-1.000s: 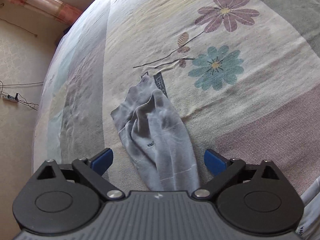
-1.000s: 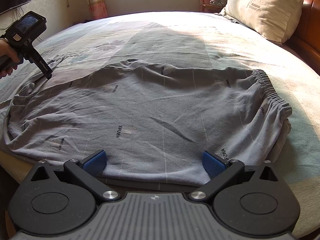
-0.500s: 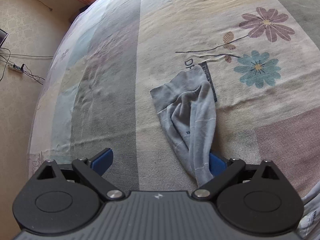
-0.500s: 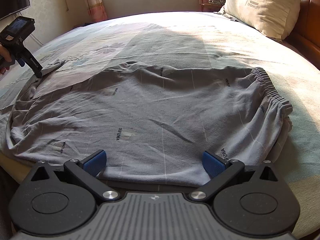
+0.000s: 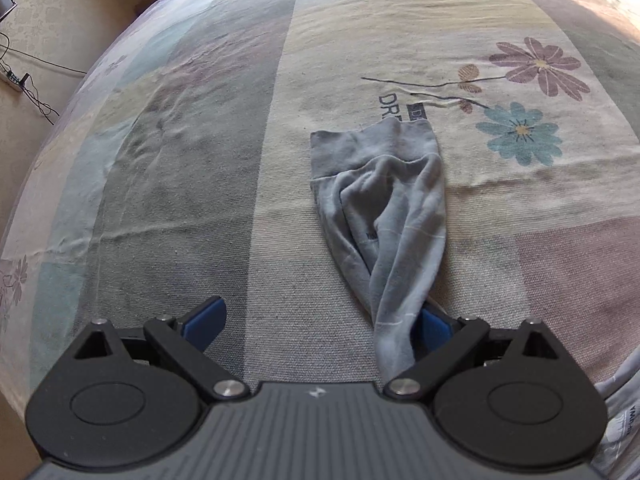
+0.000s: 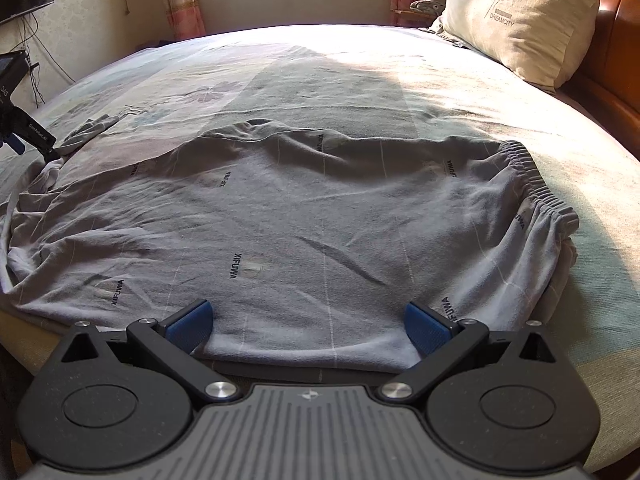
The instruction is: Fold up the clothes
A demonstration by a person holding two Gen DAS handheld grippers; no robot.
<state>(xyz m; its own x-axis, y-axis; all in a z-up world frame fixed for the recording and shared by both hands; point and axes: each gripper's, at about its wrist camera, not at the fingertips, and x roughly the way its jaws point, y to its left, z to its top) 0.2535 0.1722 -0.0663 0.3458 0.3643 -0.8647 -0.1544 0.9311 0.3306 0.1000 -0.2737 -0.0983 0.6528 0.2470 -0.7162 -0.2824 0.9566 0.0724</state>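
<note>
Grey pyjama trousers (image 6: pixel 304 216) printed with small XIFUMA marks lie spread across the flowered bedsheet (image 5: pixel 180 168), waistband (image 6: pixel 532 184) toward the pillow (image 6: pixel 516 16) and the near edge at the bedside. Over the last second the left gripper (image 5: pixel 320 320) has swung sideways: a second ago the trouser leg (image 5: pixel 388 220) lay centred between its fingers, and now the twisted cloth trails off past the right finger (image 5: pixel 434 326), with the cuff (image 5: pixel 372 152) opened flatter on the sheet beside the blue flower (image 5: pixel 520 134). The left fingers are wide apart; the cloth only brushes one of them, nothing is clamped. The right gripper (image 6: pixel 310 322) has barely shifted; its fingers are also spread, straddling the near edge of the trousers without pinching it. This looks like straightening the leg out before the first fold, which is not yet begun. The leg remains bunched and twisted, so it probably needs more flattening.
</note>
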